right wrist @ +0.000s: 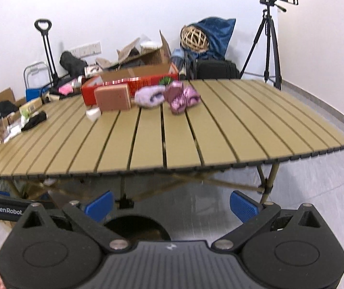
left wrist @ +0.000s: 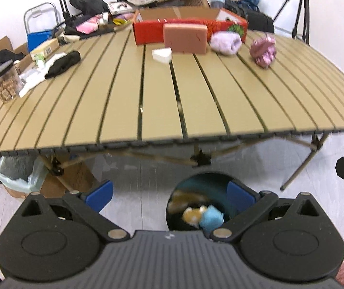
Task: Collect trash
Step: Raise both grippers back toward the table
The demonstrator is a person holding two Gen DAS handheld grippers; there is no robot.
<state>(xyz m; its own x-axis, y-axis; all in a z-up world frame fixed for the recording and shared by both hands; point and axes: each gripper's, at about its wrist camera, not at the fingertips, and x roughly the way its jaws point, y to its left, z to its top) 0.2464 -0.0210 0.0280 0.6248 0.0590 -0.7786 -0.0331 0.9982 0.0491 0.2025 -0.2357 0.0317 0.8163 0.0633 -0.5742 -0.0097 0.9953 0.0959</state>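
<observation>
Both grippers, left gripper (left wrist: 169,196) and right gripper (right wrist: 170,204), hover with jaws apart and empty over the black bin (left wrist: 197,208). The crumpled pink wrapper (right wrist: 181,97) lies across the bench (right wrist: 244,130), nearer the right gripper.

The right gripper (right wrist: 170,204) hangs low in front of a tan slatted desk (right wrist: 244,125), its blue-padded fingers (right wrist: 243,206) spread wide with nothing between them. Just below the gripper, a round black bin (right wrist: 137,225) sits on the floor, mostly hidden. At the far side of the desk a red cardboard box (right wrist: 145,82) stands, with a pink foam block (right wrist: 113,97) in front of it. Right of the block lie a lilac crumpled wad (right wrist: 149,96) and, touching it, a shiny pink wrapper (right wrist: 182,96). A small white scrap (right wrist: 93,114) lies left of the block. A black tripod (right wrist: 269,45) stands far right.
</observation>
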